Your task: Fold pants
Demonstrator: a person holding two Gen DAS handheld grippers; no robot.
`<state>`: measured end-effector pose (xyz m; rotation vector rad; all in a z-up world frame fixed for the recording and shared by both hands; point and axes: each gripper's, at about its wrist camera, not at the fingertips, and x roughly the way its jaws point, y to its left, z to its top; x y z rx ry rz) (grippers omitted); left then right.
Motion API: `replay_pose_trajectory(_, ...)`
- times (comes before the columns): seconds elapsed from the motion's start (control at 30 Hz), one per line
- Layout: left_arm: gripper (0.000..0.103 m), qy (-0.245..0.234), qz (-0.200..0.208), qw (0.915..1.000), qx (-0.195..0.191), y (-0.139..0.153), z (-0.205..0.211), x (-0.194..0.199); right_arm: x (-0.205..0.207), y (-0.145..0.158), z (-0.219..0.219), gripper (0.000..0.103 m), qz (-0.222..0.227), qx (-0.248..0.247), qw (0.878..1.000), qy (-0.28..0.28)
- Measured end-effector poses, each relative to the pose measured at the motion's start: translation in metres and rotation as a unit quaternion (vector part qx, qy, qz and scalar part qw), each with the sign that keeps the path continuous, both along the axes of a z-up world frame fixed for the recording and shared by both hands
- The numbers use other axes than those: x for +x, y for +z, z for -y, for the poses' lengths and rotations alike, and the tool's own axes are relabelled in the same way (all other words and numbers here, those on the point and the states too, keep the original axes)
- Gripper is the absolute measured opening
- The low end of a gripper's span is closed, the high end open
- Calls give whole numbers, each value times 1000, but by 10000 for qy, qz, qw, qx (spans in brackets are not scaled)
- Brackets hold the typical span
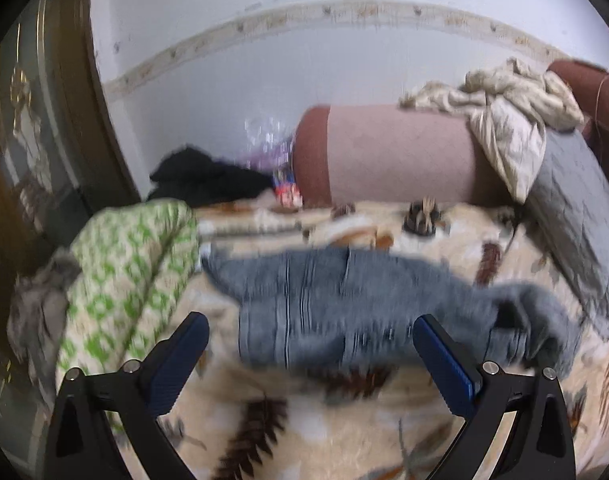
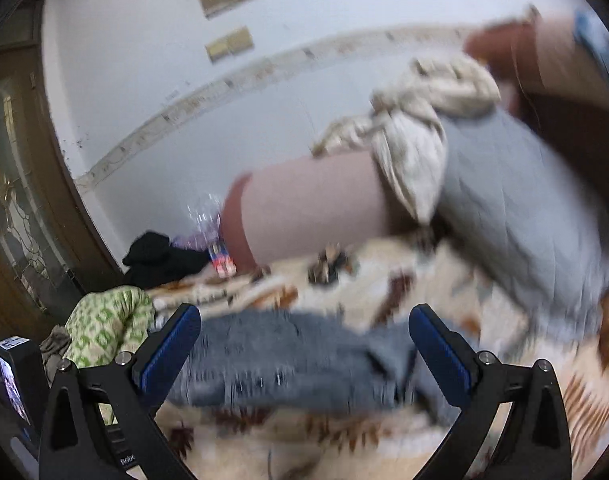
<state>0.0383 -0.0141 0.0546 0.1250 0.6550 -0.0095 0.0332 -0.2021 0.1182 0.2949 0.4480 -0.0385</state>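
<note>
Grey-blue jeans (image 1: 344,304) lie crumpled across a cream leaf-patterned blanket (image 1: 304,420) on the bed. My left gripper (image 1: 310,324) is open and empty, its blue-padded fingers (image 1: 176,360) spread just in front of the jeans. In the right wrist view the jeans (image 2: 288,360) lie between and beyond the spread fingers (image 2: 166,352). My right gripper (image 2: 304,316) is open and empty over the jeans. Both views are blurred.
A pink bolster (image 1: 392,156) with a cream cloth (image 1: 504,108) lies at the back wall. A grey quilted pillow (image 1: 576,216) sits right, a green-white quilt (image 1: 132,272) left, black clothing (image 1: 204,180) behind. A wooden door (image 2: 20,184) stands left. The left gripper's body (image 2: 12,384) shows at lower left.
</note>
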Motion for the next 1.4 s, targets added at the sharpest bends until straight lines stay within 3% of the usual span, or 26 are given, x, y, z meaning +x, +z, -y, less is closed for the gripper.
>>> replay_pose_trajectory(0.07,103,35,309,9995,6,8,-2,3,0,7,5,103,388,-63,9990,-203)
replay_pose_trajectory(0.17,103,-122,234,9995,-170,-13,-13,14,-1,-13,21,103,545,168,9982,-182)
replay_pose_trajectory(0.27,103,-89,-314,9993,-193,-47,-19,32,20,-54,37,103,-181,290,9994,4)
replay_pose_trajectory(0.37,103,14,-391,9992,8,-65,-22,48,40,-88,42,103,-969,304,9947,185)
replay_pose_trajectory(0.43,103,70,-389,9992,61,-74,-28,59,47,-105,40,103,-1133,282,9925,375)
replay_pose_trajectory(0.5,103,233,-623,9977,-127,-83,-39,74,52,-120,37,102,-1357,33,9895,496)
replay_pose_trajectory(0.6,103,285,-1093,9918,-602,-101,-57,86,59,-129,38,97,-1574,-57,9863,491)
replay_pose_trajectory(0.73,103,426,-1656,9814,-872,-132,-76,97,70,-128,40,95,-1782,-344,9821,504)
replay_pose_trajectory(0.83,102,322,-2148,9677,-1276,-148,-80,114,97,-133,41,93,-2139,-857,9691,880)
replay_pose_trajectory(0.87,101,260,-2300,9643,-1284,-151,-79,123,105,-136,45,91,-2221,-1003,9653,940)
replay_pose_trajectory(0.9,98,209,-2296,9662,-1156,-150,-77,128,112,-141,49,90,-2370,-1118,9603,954)
replay_pose_trajectory(0.97,98,80,-2280,9690,-948,-149,-70,133,112,-151,58,89,-2460,-921,9596,1013)
replay_pose_trajectory(1.03,98,-75,-2331,9664,-1081,-153,-67,132,109,-171,68,89,-2689,-337,9547,1230)
replay_pose_trajectory(1.07,94,-90,-2403,9631,-1206,-159,-66,131,110,-175,65,80,-2843,-374,9491,1302)
replay_pose_trajectory(1.13,67,-111,-2753,9519,-1338,-165,-63,133,113,-178,56,70,-2915,-816,9423,1427)
replay_pose_trajectory(1.17,53,-147,-2792,9508,-1337,-165,-61,134,116,-181,55,56,-2994,-902,9395,1399)
replay_pose_trajectory(1.2,48,-115,-2739,9544,-1183,-163,-59,136,121,-187,58,20,-3143,-874,9353,1372)
replay_pose_trajectory(1.23,42,-81,-2712,9566,-1061,-164,-58,137,126,-195,64,5,-3325,-768,9307,1315)
replay_pose_trajectory(1.27,28,-41,-2765,9554,-1036,-165,-59,139,128,-198,67,4,-3387,-766,9290,1281)
replay_pose_trajectory(1.33,18,-36,-2831,9500,-1319,-164,-67,141,128,-191,70,3,-3311,-792,9320,1244)
replay_pose_trajectory(1.4,13,-165,-2629,9498,-1689,-148,-75,135,123,-172,74,3,-2994,-656,9450,1141)
